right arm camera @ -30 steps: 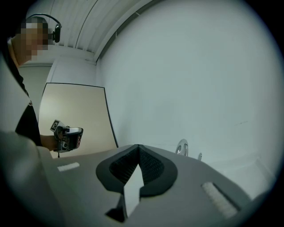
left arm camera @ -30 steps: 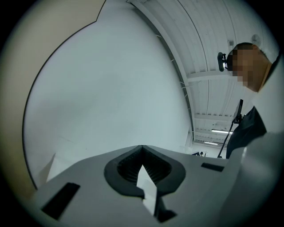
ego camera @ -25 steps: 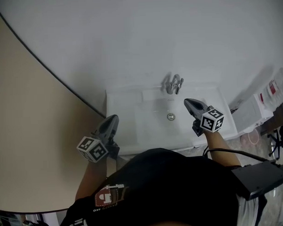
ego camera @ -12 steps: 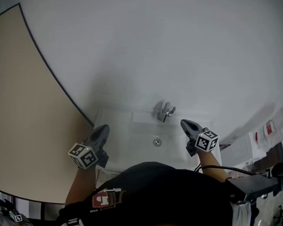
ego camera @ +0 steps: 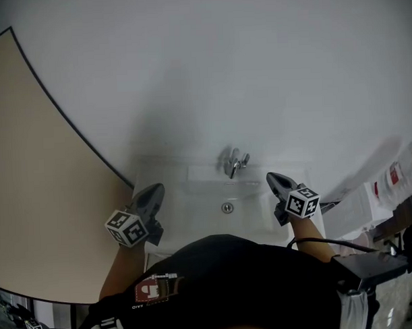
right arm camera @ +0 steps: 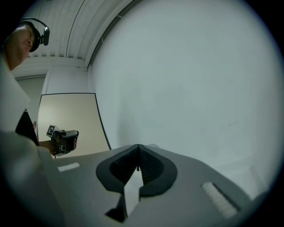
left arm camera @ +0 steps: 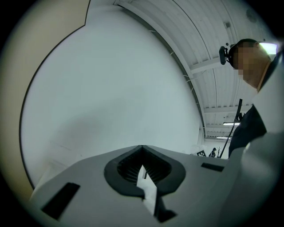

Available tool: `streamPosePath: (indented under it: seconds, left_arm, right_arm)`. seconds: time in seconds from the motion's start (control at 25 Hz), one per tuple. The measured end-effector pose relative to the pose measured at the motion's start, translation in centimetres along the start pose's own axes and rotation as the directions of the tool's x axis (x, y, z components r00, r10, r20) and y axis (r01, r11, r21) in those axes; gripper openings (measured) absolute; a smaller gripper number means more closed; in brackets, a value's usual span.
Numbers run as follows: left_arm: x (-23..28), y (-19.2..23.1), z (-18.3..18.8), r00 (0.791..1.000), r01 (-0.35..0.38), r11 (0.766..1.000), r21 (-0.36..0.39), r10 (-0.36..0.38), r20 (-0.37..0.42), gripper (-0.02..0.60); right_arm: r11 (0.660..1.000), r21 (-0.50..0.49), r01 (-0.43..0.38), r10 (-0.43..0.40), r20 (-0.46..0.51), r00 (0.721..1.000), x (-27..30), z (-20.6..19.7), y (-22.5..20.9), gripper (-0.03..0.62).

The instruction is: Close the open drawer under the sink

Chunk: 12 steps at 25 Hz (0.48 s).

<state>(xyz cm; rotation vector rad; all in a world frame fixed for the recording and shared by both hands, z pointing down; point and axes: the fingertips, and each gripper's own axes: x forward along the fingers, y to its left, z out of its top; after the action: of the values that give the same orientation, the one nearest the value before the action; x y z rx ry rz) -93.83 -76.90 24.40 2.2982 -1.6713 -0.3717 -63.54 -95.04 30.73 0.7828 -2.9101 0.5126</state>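
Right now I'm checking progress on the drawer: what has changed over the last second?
The sink now shows lower and further left in the head view, with more wall above. The left gripper and right gripper shifted along with it, still at its two sides. Nothing was gripped or released. Both jaws stay shut and empty; no drawer is in view.

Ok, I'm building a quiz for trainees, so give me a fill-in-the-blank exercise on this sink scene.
The left gripper has its jaws ____.
The chrome faucet stands at the white sink's edge nearest the ____.
The beige panel lies on the person's ____ side.
Missing: shut; wall; left.
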Motion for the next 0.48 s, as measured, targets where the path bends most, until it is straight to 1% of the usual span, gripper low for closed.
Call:
streamPosePath:
  seconds: [0.2,0.48]
  left_arm:
    - [0.6,-0.1,0.0,1.0,0.017,1.0,-0.006,-0.017,-0.013,-0.009]
    - [0.6,0.2,0.0,1.0,0.02,1.0,-0.015,-0.02,-0.012,-0.009]
  right_arm:
    - [1.0,0.009,0.002,-0.002,-0.004,1.0,0.2,-0.4,0.2,-0.002]
    - [1.0,-0.004,-0.011,0.011,-0.019,1.0,0.7,-0.6,1.0,-0.002]
